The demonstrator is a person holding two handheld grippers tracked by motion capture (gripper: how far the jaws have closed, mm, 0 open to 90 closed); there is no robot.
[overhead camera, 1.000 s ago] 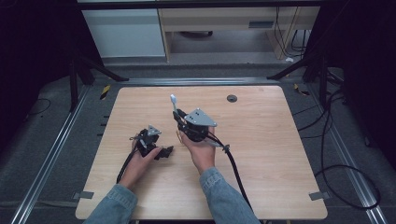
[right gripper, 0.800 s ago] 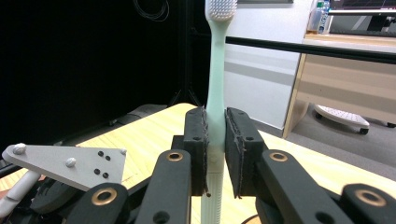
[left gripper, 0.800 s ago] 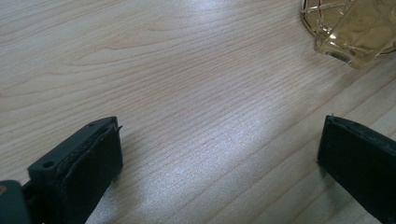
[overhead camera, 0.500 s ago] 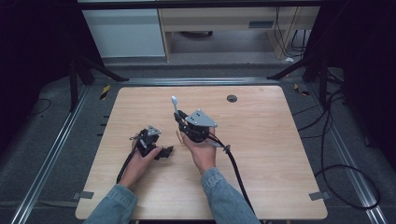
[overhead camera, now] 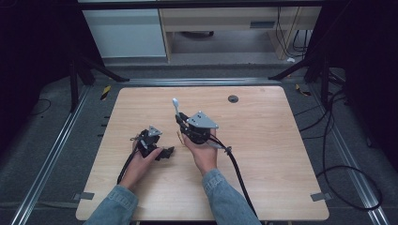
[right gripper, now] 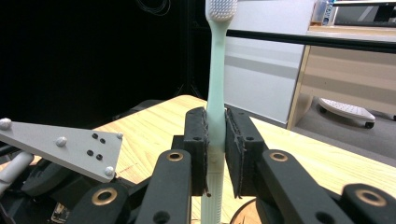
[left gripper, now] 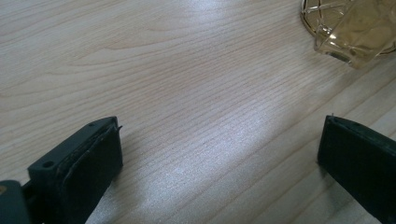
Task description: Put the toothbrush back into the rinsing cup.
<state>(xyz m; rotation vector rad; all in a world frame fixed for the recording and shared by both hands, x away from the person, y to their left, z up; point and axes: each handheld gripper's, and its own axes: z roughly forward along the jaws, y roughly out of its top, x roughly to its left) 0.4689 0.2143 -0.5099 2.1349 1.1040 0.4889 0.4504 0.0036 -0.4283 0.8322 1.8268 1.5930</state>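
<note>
On the wooden table, the right gripper squeezes a toothbrush upright, so it won't fall; the left gripper rests wide apart near a yellow glass.

Right gripper is sitting mid-table, toothbrush standing upright between its jaws, head up. Left gripper is lying just left of it, nearer the person. Glass is sitting ahead of left jaws.
</note>
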